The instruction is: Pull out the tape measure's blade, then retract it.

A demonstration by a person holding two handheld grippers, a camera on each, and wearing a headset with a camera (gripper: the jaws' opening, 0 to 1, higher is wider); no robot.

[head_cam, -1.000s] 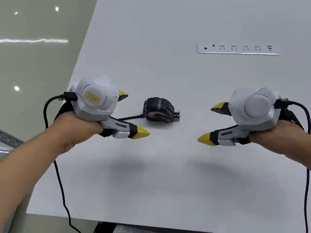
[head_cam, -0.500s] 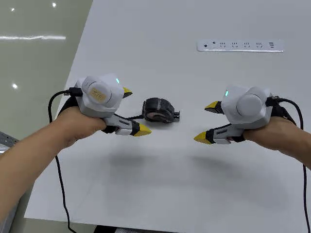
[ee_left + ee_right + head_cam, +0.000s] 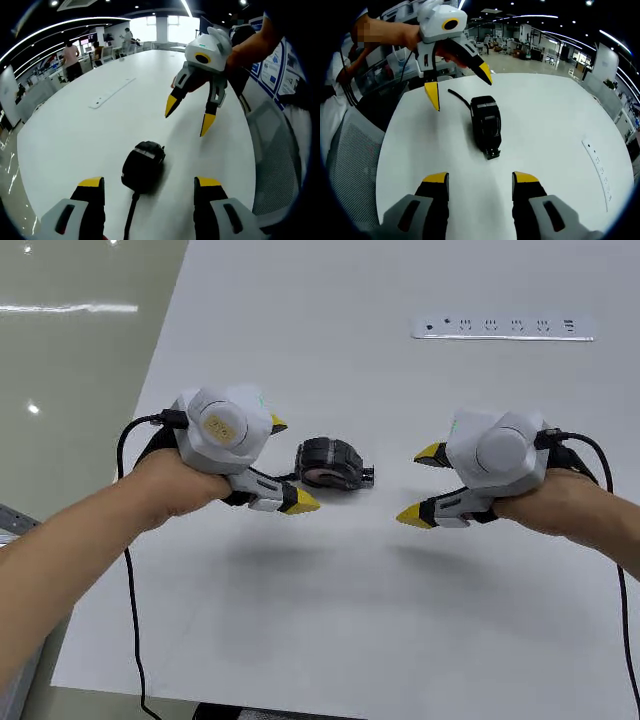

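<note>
Jaws of the left gripper stand spread, their yellow tips apart and holding nothing, with a hand wrapped round its white body. The tape measure lies flat on the white table just beyond those tips, at about 3 o'clock from them in the head view and not touching either one. Its black strap trails back toward the left gripper, and the blade hook end points the other way. Farther on at 3 o'clock, well apart from the tape measure, the right gripper faces it with its jaws also spread and nothing between them. A white power strip lies flat near the table's far edge, at about 1 o'clock from the tape measure. A black cable hangs from the left gripper over the table's near left edge.
</note>
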